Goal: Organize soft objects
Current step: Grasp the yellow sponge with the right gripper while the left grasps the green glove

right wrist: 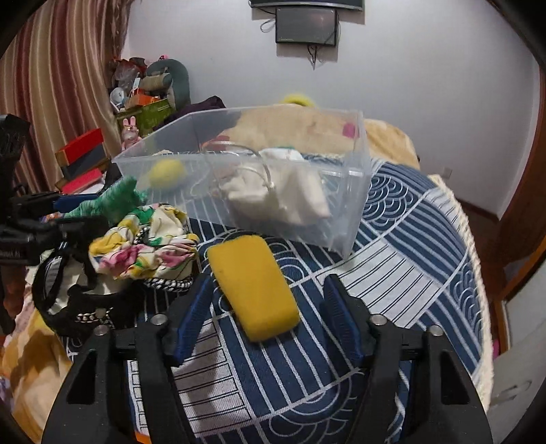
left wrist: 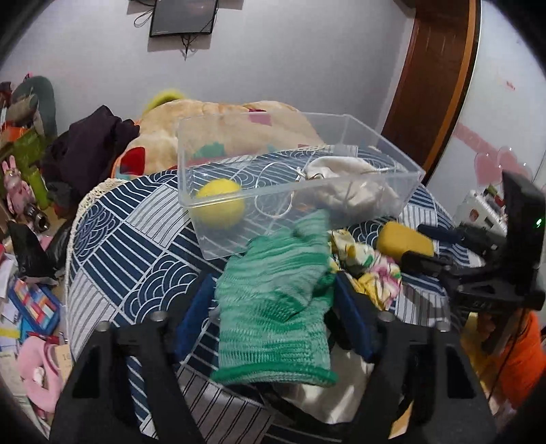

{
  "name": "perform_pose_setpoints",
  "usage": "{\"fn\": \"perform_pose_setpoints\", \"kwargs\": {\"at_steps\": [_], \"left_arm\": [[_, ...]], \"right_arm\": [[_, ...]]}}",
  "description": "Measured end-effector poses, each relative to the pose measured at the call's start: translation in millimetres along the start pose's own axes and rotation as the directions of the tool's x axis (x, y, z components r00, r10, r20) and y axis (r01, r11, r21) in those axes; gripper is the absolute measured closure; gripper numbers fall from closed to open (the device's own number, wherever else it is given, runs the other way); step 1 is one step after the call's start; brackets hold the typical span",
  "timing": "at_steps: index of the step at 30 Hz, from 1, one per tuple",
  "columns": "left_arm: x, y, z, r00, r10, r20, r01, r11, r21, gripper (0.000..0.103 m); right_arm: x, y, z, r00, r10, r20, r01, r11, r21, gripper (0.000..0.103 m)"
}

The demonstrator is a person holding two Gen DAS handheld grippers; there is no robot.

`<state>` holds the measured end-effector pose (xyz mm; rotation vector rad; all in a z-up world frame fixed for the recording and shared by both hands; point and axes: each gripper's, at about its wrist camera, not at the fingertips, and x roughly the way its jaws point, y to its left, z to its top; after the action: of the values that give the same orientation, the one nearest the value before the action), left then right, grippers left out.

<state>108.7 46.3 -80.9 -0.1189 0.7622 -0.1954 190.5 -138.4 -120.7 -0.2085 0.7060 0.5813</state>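
While both tools gape w/ nothing pinched, left tool (left wrist: 273, 300) round 1 green glove (left wrist: 273, 304), right tool (right wrist: 266, 307) round 1 sponge (right wrist: 254, 287), 1 clear bin (left wrist: 375, 150)

A green knitted glove (left wrist: 273, 290) is lying flat just before the clear bin (left wrist: 375, 136), which is holding a yellow ball (left wrist: 221, 203) and cream cloth (left wrist: 355, 188). A yellow sponge (right wrist: 252, 287) and floral fabric (right wrist: 146, 246) are resting nearby.

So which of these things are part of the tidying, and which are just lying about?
Part of the job: clear bin, yellow ball, green glove, yellow sponge, floral cloth, white cloth.

Lying about: wall screen, pink bunny, dark clothes.
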Motion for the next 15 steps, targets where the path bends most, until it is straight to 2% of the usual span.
{"fn": "perform_pose_setpoints", "kwargs": {"at_steps": [3,4,8,15], "left_arm": [[2.8,2.3,-0.2,1.000,-0.028,-0.006,0.028,1.000,-0.010,0.053],[3.5,1.9,-1.5,0.999,-0.037,-0.011,0.037,0.999,-0.011,0.060],[-2.2,-0.9,-5.0,1.000,-0.026,0.004,0.026,1.000,0.000,0.071],[-33.2,-4.9,-4.2,0.998,-0.001,0.066,-0.001,1.000,0.029,0.073]], "right_arm": [[0.4,-0.1,-0.7,0.999,0.032,-0.010,-0.032,0.999,0.007,0.063],[-0.8,0.8,-0.7,0.999,0.039,-0.010,-0.039,0.999,0.004,0.066],[-8.0,6.4,-3.5,1.000,0.015,0.011,-0.014,1.000,-0.021,0.069],[-28.5,7.6,-1.0,0.997,0.011,0.072,-0.010,1.000,-0.020,0.070]]}}
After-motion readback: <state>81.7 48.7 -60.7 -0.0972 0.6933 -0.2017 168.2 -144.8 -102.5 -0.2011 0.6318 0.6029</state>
